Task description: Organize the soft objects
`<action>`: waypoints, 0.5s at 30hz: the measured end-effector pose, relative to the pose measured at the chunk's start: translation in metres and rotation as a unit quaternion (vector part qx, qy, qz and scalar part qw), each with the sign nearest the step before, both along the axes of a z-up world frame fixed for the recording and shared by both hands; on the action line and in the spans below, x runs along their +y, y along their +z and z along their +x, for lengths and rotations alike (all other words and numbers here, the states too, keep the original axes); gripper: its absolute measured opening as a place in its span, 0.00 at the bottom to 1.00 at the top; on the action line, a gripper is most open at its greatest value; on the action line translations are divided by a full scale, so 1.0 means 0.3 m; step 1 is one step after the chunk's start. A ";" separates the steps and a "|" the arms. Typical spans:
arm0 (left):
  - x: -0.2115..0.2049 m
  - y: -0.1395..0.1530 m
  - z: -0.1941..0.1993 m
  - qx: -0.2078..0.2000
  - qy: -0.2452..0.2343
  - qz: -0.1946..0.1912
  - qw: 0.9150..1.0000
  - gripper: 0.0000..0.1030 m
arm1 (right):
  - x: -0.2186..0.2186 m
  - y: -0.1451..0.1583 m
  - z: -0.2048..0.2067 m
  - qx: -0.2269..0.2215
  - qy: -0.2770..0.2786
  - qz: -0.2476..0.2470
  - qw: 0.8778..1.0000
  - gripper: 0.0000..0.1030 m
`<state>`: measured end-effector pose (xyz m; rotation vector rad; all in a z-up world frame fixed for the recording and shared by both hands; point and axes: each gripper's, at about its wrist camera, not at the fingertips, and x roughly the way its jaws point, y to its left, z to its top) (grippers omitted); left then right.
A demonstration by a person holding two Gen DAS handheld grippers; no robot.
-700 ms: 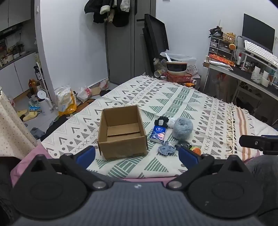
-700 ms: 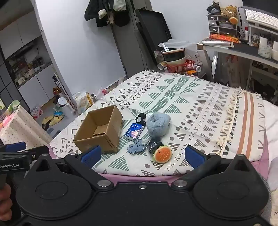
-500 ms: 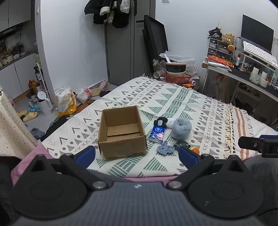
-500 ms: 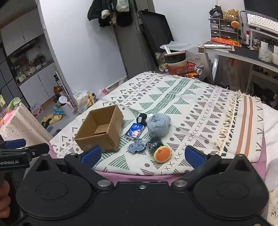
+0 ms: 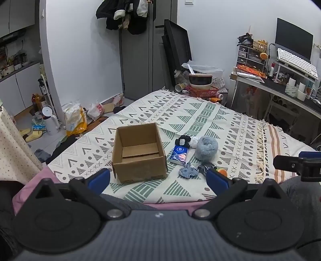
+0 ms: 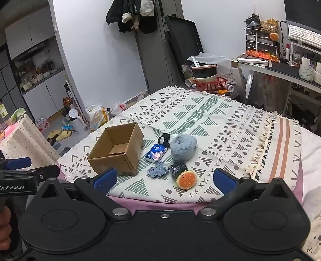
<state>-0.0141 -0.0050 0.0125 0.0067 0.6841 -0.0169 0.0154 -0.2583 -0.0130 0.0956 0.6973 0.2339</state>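
A fluffy grey-blue ball (image 6: 182,147) lies on a bed's patterned blanket (image 6: 220,124), the largest of a small cluster of soft things gathered just right of an open cardboard box (image 6: 118,150). The box stands upright near the blanket's front edge, its top flaps folded down inside, with only loose cardboard visible on its floor. Between box and ball rests a blue tissue packet (image 6: 156,153), touching or nearly touching the ball. Behind the packet sits a small black item (image 6: 164,138), beside a white crumpled piece (image 5: 193,141) seen from the left wrist view. In front of the ball lie a blue-grey felt cutout (image 6: 157,170), a dark shiny bundle (image 6: 176,169) and, against it, an orange burger-shaped plush (image 6: 186,179).

The left gripper (image 5: 158,178) hovers short of the bed's near edge, facing the box, its blue-padded jaws spread wide with nothing between them. The right gripper (image 6: 164,178) hangs before the cluster, jaws likewise wide apart and empty, the burger plush lying beyond their tips. Each gripper shows at the edge of the other's view.

Beyond the bed, clothes (image 5: 122,14) hang on a grey door, and a cluttered tabletop (image 5: 280,84) carries a keyboard (image 5: 295,62).
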 end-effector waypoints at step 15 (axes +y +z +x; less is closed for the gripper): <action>-0.009 0.008 -0.010 0.000 -0.002 -0.003 1.000 0.98 | 0.017 0.005 -0.010 -0.006 0.002 -0.011 1.000 1.00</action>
